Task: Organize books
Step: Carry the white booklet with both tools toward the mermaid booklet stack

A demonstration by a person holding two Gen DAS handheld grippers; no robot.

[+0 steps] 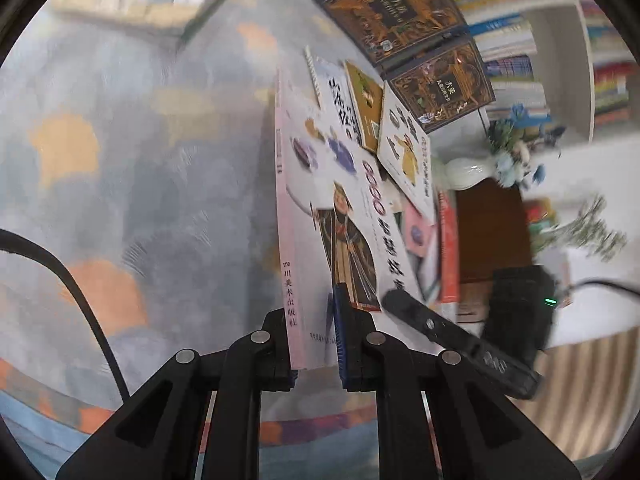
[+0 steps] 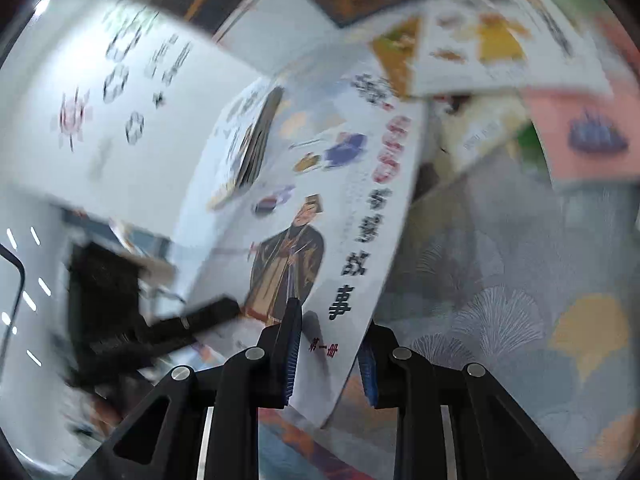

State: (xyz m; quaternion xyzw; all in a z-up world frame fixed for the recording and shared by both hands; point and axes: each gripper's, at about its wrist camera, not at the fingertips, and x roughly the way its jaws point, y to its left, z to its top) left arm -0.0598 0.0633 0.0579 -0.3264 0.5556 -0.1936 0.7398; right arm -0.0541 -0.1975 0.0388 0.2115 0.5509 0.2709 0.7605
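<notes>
Both my tongs grip one thin storybook (image 1: pixel 320 216) by its near edge: my left tongs (image 1: pixel 316 344) at its spine, my right tongs (image 2: pixel 328 360) at the opposite corner. It stands upright on a leaf-patterned cloth (image 1: pixel 120 168). The floppy cover could bend and slip out. Farther off, loose books (image 1: pixel 404 152) lie scattered, then a white vase (image 1: pixel 468 172) and bookshelves (image 1: pixel 508 40).
</notes>
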